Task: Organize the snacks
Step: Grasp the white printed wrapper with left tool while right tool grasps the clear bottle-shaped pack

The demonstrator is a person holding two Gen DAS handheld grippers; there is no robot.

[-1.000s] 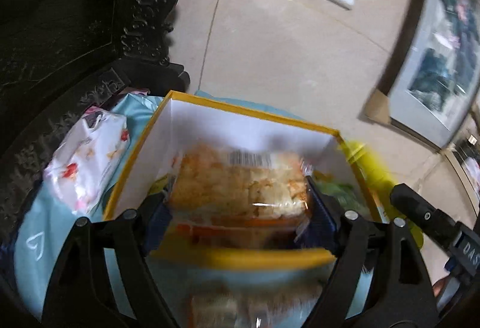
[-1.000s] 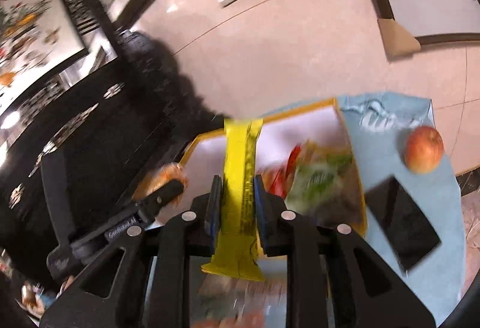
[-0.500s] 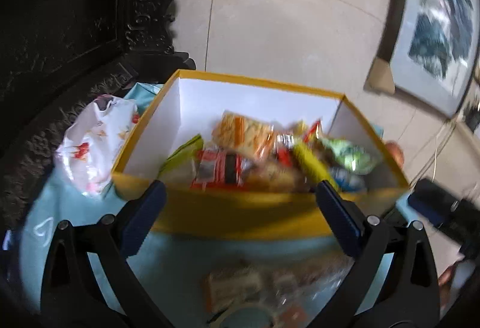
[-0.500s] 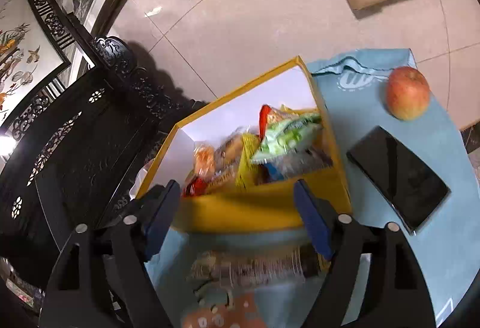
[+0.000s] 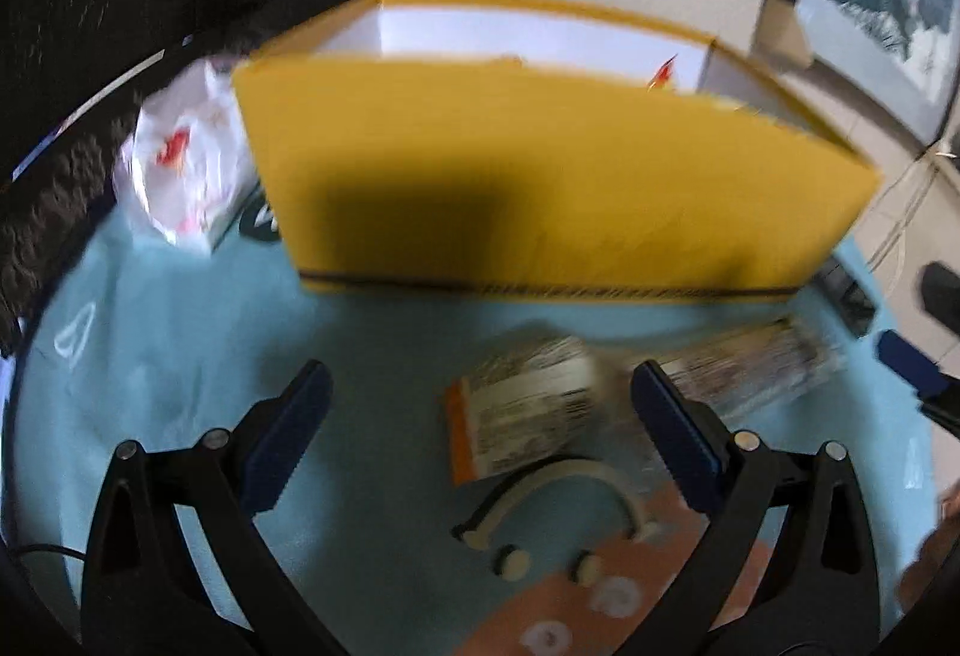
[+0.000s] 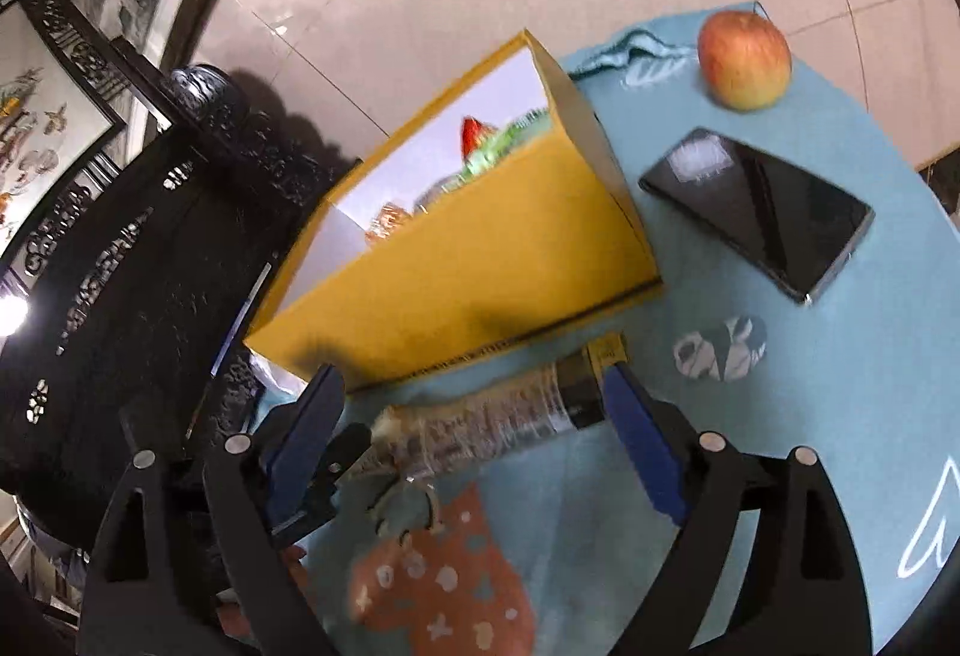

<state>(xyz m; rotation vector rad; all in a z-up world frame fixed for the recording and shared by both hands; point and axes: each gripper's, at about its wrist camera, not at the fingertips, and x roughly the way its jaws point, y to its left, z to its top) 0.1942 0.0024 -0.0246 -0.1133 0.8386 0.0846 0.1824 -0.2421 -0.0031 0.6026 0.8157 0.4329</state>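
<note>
A yellow box [image 5: 540,176] with white inner walls stands on the light blue cloth [image 5: 180,356]; snack packets [image 6: 480,152] peek over its rim. In front of the box lie a small packet with an orange edge [image 5: 522,422] and a long clear packet [image 5: 756,368]. My left gripper [image 5: 480,380] is open wide and empty, low over the small packet. My right gripper [image 6: 474,380] has its jaws opening; the long packet [image 6: 498,416] lies between them on the cloth, and the pads do not press on it.
A white plastic bag [image 5: 180,176] lies left of the box. An apple [image 6: 744,59] and a black phone [image 6: 756,212] sit on the cloth to the box's right. Dark carved furniture [image 6: 120,266] rises on the left. A tiled wall stands behind.
The left gripper let a biscuit packet go into the box and the right one a yellow bar. Both opened wide and sank to the cloth in front of the box.
</note>
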